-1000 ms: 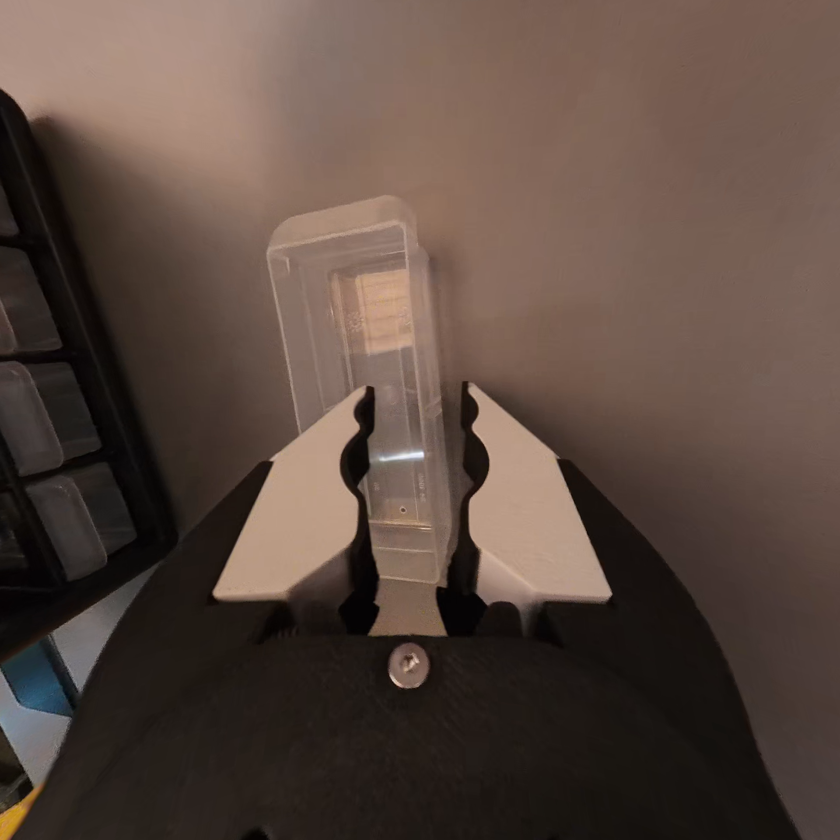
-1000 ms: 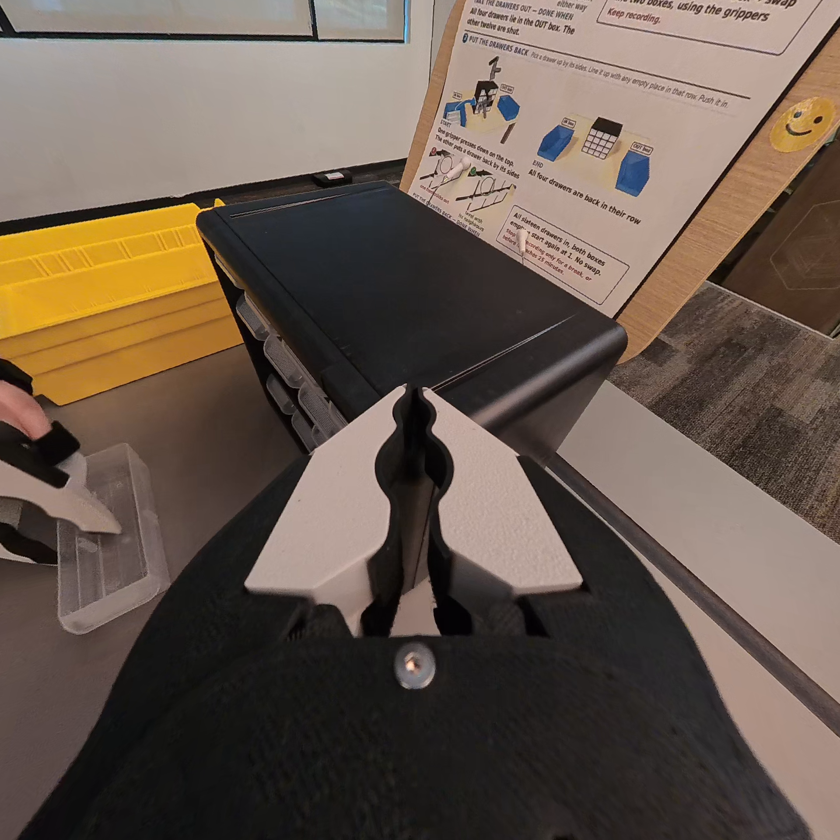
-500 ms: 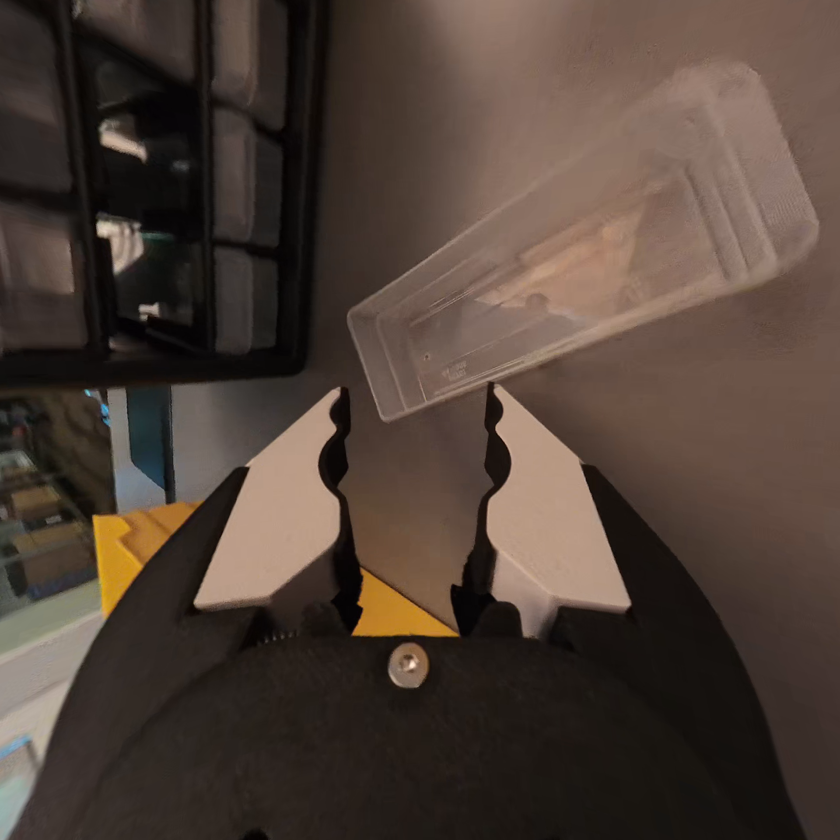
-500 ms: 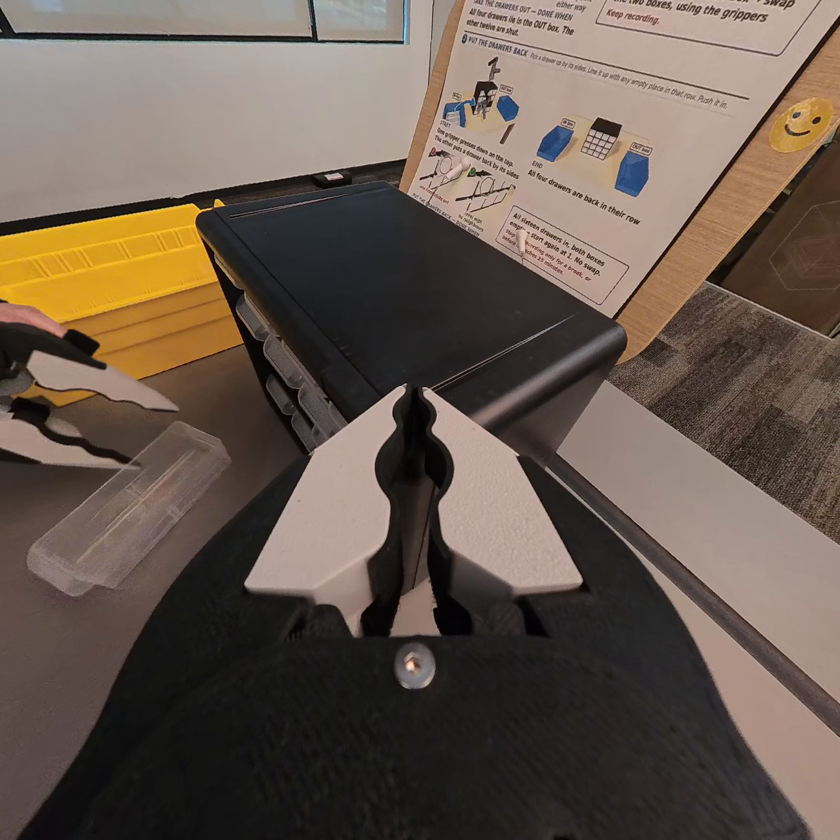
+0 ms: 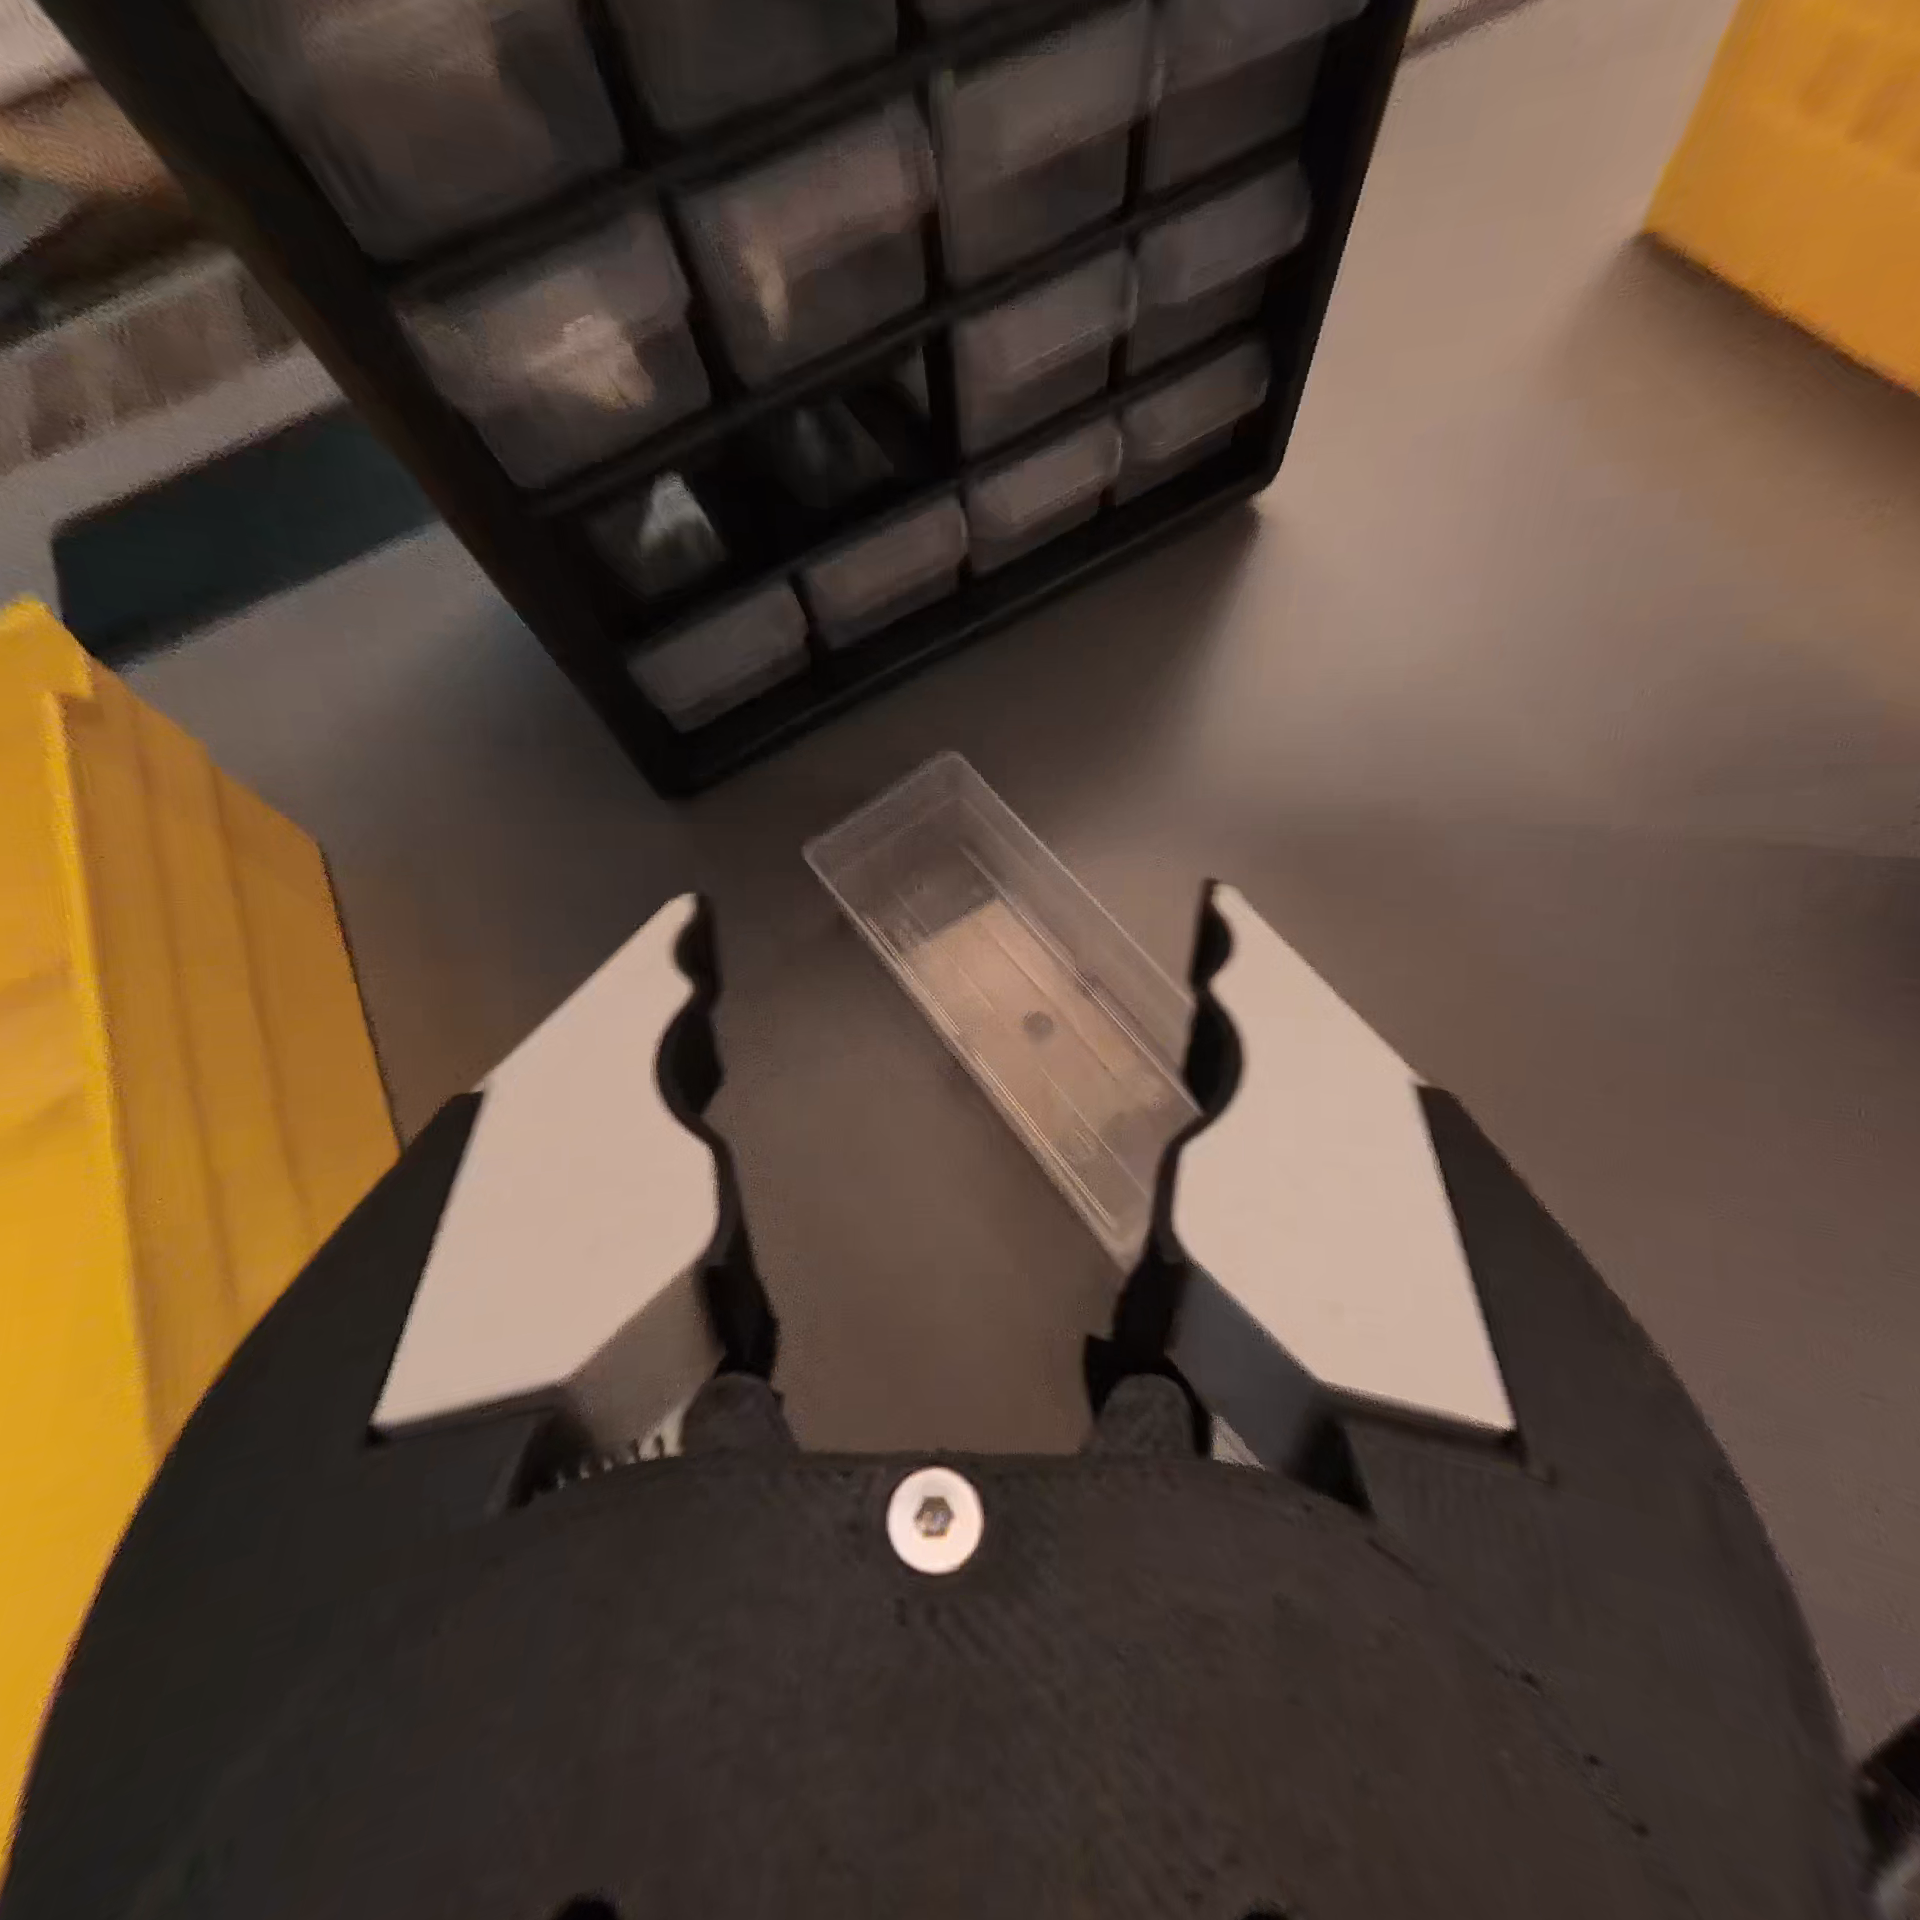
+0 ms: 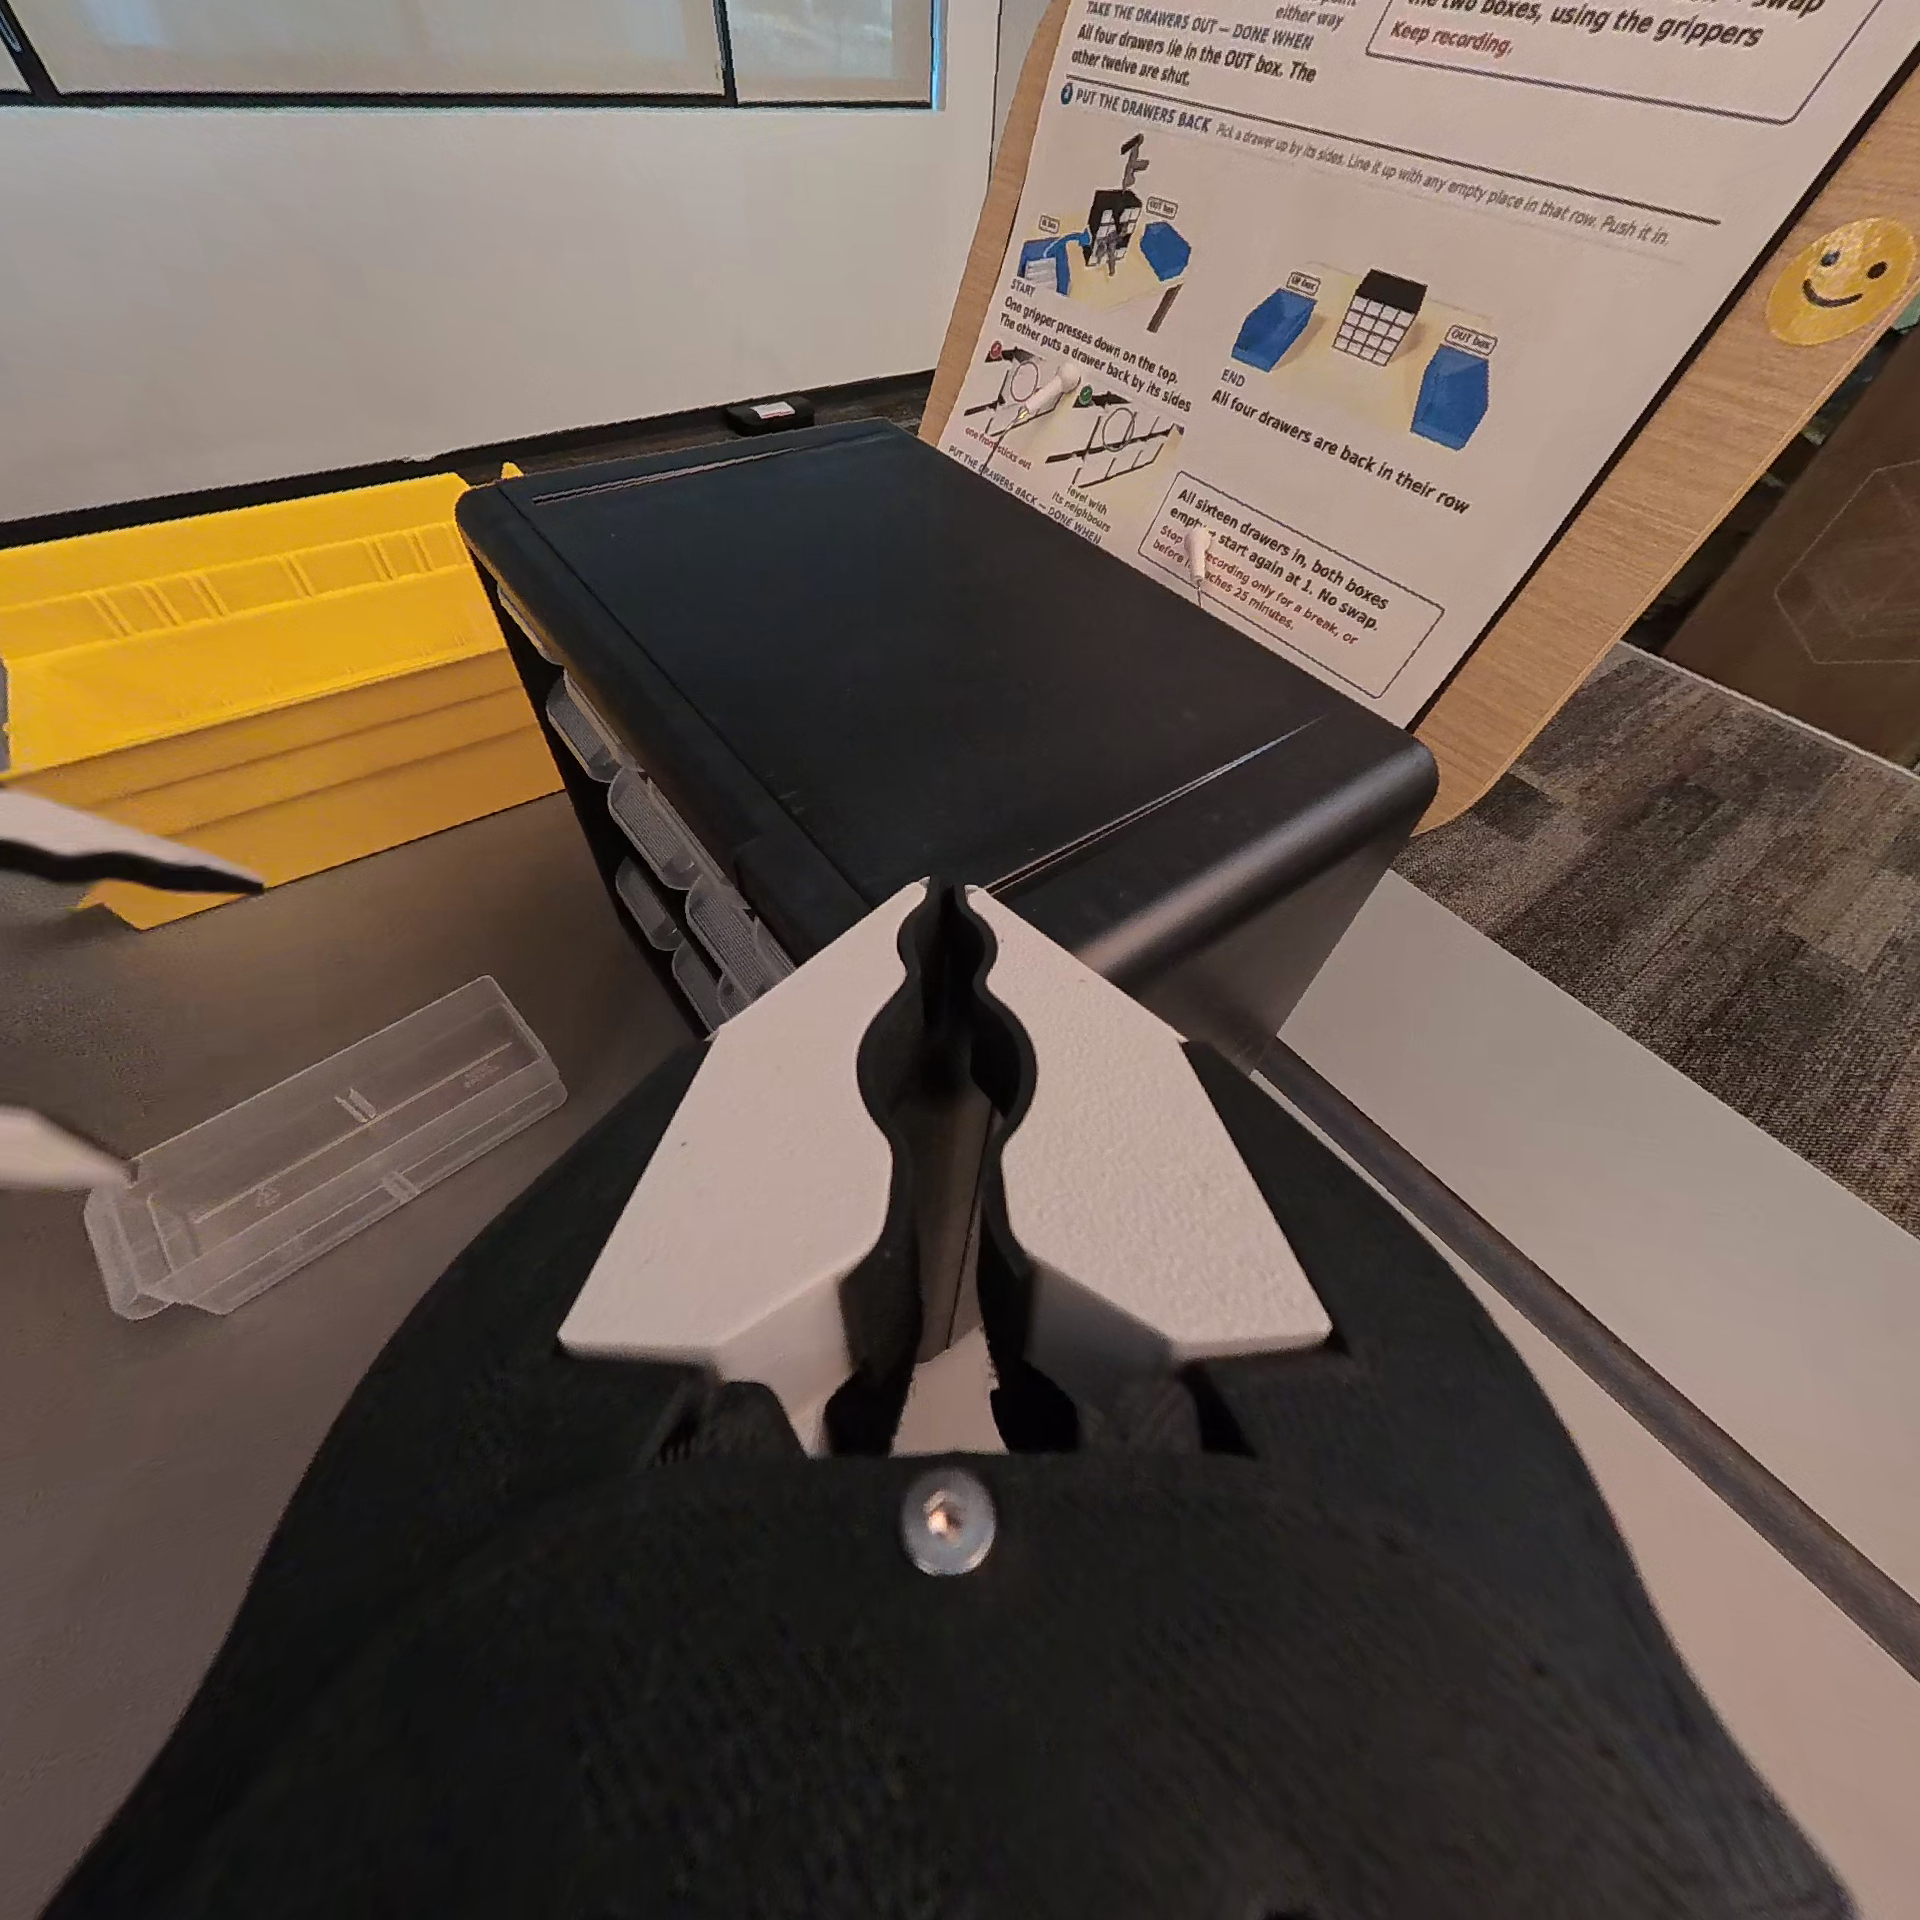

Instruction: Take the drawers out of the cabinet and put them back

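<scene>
in front of the black drawer cabinet point(image 5: 831, 343), a clear plastic drawer point(image 5: 997, 987) lies loose on the grey tabletop point(image 5: 1507, 727), askew to the cabinet face and just short of its bottom row. your left gripper point(image 5: 951, 1039) hangs over the drawer with its jaws wide apart, gripping nothing; one end of the drawer sits against the inner edge of one jaw. your right gripper point(image 6: 948, 904) has its jaws together, empty, poised above the cabinet's near top edge. one dark slot in the lower rows looks empty, so this reads as the put-back step. next, you'd want to square the left jaws across the drawer's long sides, close, lift and line it up with that slot. a yellow bin point(image 5: 125, 1039) stands beside the cabinet.
</scene>
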A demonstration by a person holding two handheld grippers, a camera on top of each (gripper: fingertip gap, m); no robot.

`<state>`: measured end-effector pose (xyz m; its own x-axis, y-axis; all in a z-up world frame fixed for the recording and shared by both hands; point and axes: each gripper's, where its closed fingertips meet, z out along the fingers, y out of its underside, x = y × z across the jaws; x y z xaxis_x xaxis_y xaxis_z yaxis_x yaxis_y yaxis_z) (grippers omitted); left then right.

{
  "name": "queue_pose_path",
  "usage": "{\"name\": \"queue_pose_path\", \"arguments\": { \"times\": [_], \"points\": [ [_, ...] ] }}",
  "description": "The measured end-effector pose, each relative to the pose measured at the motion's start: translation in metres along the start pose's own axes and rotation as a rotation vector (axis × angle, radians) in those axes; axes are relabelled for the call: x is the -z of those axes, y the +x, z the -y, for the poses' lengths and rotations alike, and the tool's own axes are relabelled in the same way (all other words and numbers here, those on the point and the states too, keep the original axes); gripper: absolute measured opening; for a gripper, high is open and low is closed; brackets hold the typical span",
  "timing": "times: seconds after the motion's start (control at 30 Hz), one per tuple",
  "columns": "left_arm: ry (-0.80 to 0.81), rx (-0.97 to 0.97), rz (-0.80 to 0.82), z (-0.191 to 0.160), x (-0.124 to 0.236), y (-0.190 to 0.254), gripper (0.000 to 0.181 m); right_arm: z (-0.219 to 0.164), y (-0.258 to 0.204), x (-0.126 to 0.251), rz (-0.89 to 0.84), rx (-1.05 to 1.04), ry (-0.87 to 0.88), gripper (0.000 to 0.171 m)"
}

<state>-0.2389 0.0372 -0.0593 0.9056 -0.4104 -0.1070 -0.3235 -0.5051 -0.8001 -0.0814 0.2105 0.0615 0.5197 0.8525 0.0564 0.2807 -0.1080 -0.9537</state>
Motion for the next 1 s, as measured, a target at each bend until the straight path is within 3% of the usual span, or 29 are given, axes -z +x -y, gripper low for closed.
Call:
{"name": "queue_pose_path", "arguments": {
  "times": [0.03,0.1,0.27,0.37,0.63,0.83,1.0],
  "points": [
    [-0.053,0.021,0.019,-0.011,-0.005,0.007,0.108,0.0,0.0,0.0,-0.002,0.001,-0.001,0.0],
    [-0.114,0.085,0.011,-0.028,-0.018,0.023,0.131,0.0,0.0,0.0,-0.007,0.006,-0.004,0.0],
    [-0.276,0.105,0.064,-0.064,-0.046,0.027,0.133,0.0,0.0,0.0,-0.002,0.002,0.003,0.0],
    [-0.355,0.064,0.034,-0.079,-0.045,0.028,0.12,0.0,0.0,0.001,0.009,-0.007,0.008,0.0],
    [-0.334,0.129,-0.027,-0.091,-0.031,0.014,0.079,0.0,0.0,0.001,0.014,-0.016,0.015,0.0],
    [-0.26,0.043,-0.038,-0.081,-0.041,0.004,0.104,0.0,-0.001,0.001,0.025,0.009,-0.006,0.0],
    [-0.249,0.067,-0.105,-0.072,-0.048,0.006,0.106,0.029,-0.019,0.013,0.071,0.138,0.031,0.001]
  ]
}}
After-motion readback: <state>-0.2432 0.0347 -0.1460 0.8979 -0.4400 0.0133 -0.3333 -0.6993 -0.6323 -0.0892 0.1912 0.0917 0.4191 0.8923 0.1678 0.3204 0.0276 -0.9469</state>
